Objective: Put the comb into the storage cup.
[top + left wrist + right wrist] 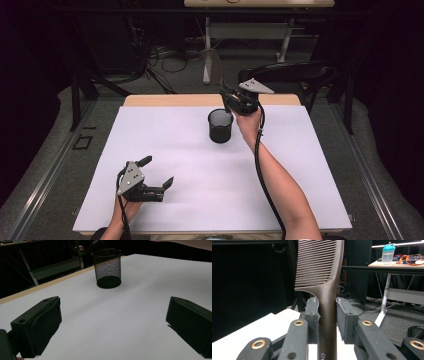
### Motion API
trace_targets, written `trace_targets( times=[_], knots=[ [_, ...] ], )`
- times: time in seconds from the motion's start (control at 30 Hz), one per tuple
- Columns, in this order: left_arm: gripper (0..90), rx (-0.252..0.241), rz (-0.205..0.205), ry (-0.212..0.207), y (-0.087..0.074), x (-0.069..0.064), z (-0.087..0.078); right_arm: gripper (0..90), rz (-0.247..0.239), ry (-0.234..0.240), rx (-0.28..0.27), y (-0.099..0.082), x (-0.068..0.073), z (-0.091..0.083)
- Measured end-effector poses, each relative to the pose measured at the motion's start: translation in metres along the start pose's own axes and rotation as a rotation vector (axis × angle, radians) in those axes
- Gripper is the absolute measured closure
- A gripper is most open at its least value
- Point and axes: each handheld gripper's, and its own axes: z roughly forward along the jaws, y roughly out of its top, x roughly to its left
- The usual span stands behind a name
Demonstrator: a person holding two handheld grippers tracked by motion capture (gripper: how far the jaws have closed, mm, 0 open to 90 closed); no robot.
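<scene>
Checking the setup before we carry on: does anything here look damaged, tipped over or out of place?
Nothing stands out. The black wire-mesh cup stands upright on the white table. The right claw grips the dark brown plastic comb squarely by its handle, and the left claw rests open.

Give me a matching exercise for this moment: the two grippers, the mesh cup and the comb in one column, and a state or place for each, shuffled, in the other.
Things:
1. left gripper
2. right gripper
3. mesh cup
4. comb

States:
A. stands upright on the white table
B. jaws wide apart, nothing between them
C. clamped by its handle, teeth end up
D. shut on a brown handle

Pairs: 1-B, 2-D, 3-A, 4-C
</scene>
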Motion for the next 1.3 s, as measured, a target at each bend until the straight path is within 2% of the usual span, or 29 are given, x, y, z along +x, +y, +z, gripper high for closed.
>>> trace_targets(
  times=[0.33, 0.7, 1.1, 1.3],
  knots=[
    [0.1, -0.001, 0.002, 0.0, 0.0, 0.0, 0.0, 72.4, -0.012, 0.007, 0.002, -0.001, 0.0, 0.008],
    [0.1, -0.004, 0.003, 0.001, 0.0, 0.0, -0.001, 72.4, 0.0, 0.028, 0.005, -0.007, 0.004, 0.014],
    [0.1, -0.004, 0.002, -0.001, 0.0, 0.0, -0.002, 72.4, -0.025, 0.039, 0.011, -0.013, 0.008, 0.018],
    [0.1, -0.005, 0.002, 0.0, 0.0, 0.0, -0.002, 72.5, -0.034, 0.046, -0.003, -0.018, 0.008, 0.02]
  ],
)
